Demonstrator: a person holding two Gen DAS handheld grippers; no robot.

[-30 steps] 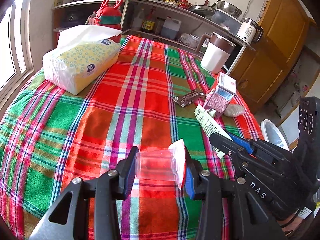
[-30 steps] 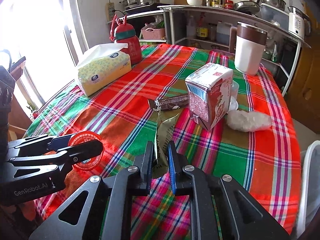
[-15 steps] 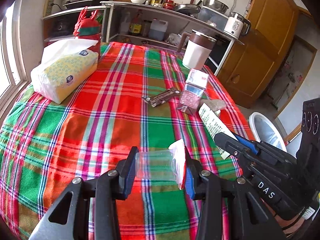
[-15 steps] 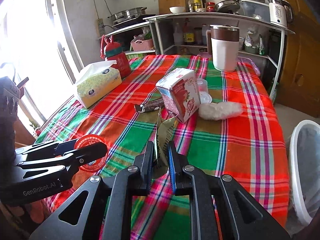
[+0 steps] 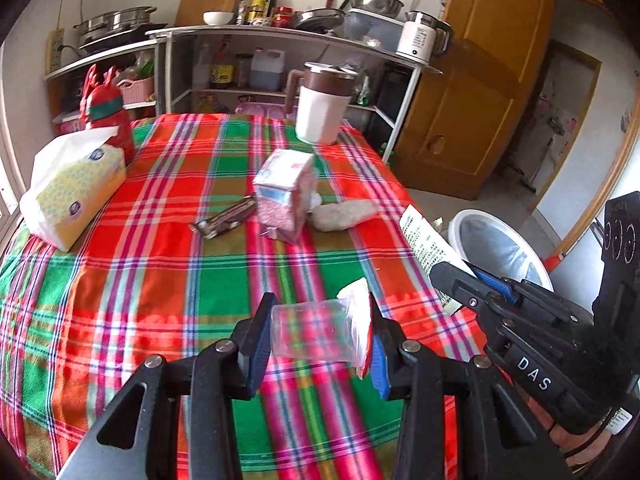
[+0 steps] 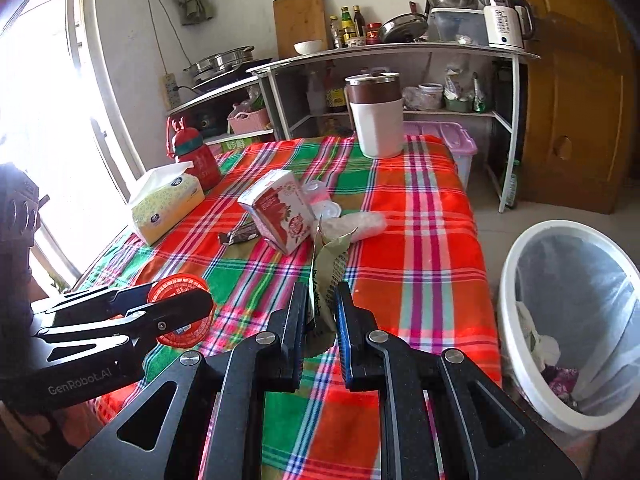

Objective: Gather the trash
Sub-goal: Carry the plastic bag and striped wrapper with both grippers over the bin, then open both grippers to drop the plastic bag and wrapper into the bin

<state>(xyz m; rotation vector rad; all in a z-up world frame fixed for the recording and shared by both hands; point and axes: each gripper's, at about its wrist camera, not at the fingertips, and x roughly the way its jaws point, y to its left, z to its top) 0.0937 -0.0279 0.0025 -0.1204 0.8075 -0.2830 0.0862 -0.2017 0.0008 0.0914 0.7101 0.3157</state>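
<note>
The clear plastic cup [image 5: 316,334] w/ a red-white lid is light & thin, so it could squash; hold it by its sides. The left gripper [image 5: 318,336] jaws are clamped on it, near edge of the surface [image 5: 160,184]. The green wrapper [image 6: 326,276] is soft & crinkly. The right gripper [image 6: 322,312] jaws are pinched on it. The white bin [image 6: 516,248] is on the right, near. A milk carton [image 6: 280,210] is farther off.

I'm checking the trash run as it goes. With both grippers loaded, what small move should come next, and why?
Probably carry the right gripper rightward over the white bin, then release. Its fingers are shut on the green wrapper, the lined bin stands open beside the table, and the left gripper, holding the clear cup, can follow.
</note>
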